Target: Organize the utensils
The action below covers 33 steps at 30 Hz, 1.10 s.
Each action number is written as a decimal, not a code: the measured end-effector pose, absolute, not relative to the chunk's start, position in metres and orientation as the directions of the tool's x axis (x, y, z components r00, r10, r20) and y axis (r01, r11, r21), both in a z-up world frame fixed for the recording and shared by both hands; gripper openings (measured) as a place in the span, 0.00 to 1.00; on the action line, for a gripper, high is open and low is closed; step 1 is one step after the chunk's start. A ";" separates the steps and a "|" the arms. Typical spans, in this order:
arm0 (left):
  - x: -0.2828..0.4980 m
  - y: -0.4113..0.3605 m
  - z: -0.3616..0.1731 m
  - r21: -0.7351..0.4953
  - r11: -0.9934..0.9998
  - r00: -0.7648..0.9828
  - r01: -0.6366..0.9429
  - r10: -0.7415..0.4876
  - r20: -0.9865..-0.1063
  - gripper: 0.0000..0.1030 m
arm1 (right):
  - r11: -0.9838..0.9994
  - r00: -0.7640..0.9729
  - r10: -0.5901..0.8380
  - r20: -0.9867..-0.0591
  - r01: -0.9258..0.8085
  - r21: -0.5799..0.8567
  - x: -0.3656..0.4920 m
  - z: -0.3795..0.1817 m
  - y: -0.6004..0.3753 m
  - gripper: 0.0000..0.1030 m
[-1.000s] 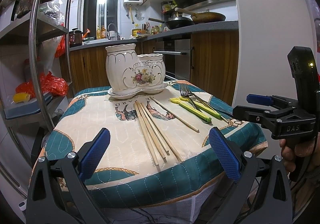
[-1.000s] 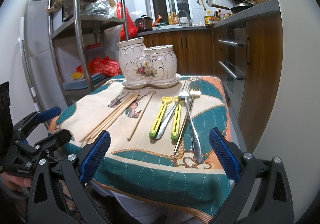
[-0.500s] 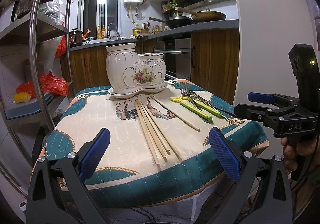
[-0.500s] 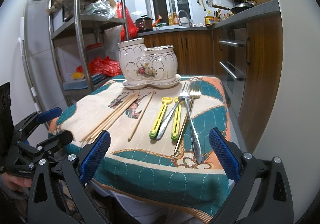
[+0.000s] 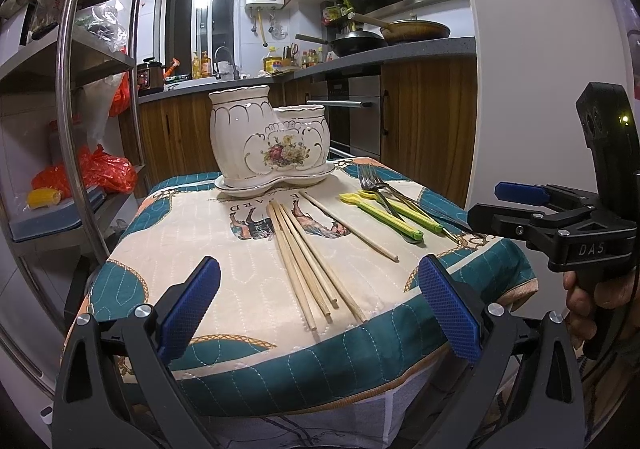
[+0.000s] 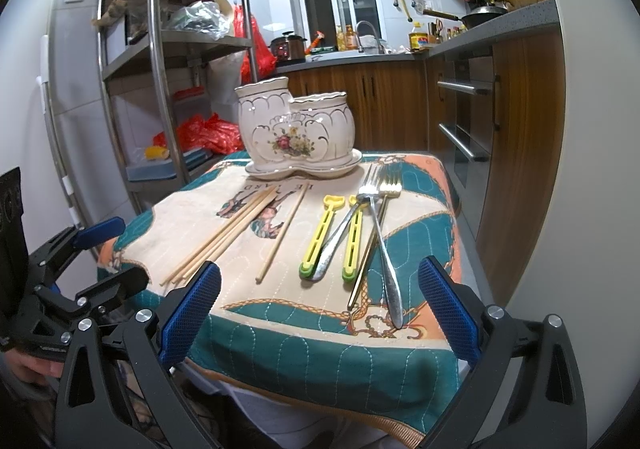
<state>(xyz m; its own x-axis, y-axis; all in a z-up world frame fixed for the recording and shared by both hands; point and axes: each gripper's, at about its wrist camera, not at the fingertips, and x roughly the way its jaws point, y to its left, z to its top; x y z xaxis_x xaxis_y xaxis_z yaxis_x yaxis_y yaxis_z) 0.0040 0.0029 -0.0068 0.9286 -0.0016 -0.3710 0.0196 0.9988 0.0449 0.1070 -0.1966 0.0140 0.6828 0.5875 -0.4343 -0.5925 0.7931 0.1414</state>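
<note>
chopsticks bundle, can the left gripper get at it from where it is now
Probably yes. The left gripper is open and lined up with the near ends of the chopsticks, which lie flat on the tablecloth with nothing between. The single chopstick lies apart to the right.

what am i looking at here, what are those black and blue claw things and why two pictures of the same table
Those claws are two hand-held grippers, one in each of a person's hands, each carrying a wide-angle camera that looks along its fingers. One picture comes from the left gripper, the other from the right gripper; each also shows at the edge of the other's view. Both are open and hold nothing. On the patterned tablecloth stand a cream ceramic holder with two compartments, and in front of it lie loose wooden chopsticks, two yellow-green utensils and a few metal forks. Nothing has been put in the holder that these views show.
</note>
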 end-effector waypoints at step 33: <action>0.064 0.043 -0.009 -0.033 0.998 0.835 -0.049 0.023 -0.550 0.65 | 0.791 0.662 0.589 -0.464 -0.590 0.164 0.127 0.028 -0.194 0.93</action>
<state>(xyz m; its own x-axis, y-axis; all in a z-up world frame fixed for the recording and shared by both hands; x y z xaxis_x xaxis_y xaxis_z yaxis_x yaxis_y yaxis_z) 0.0643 0.0435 -0.0094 0.8350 0.0228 -0.5498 -0.0488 0.9983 -0.0328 0.1273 -0.1937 0.0283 0.6616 0.5894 -0.4635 -0.5896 0.7908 0.1641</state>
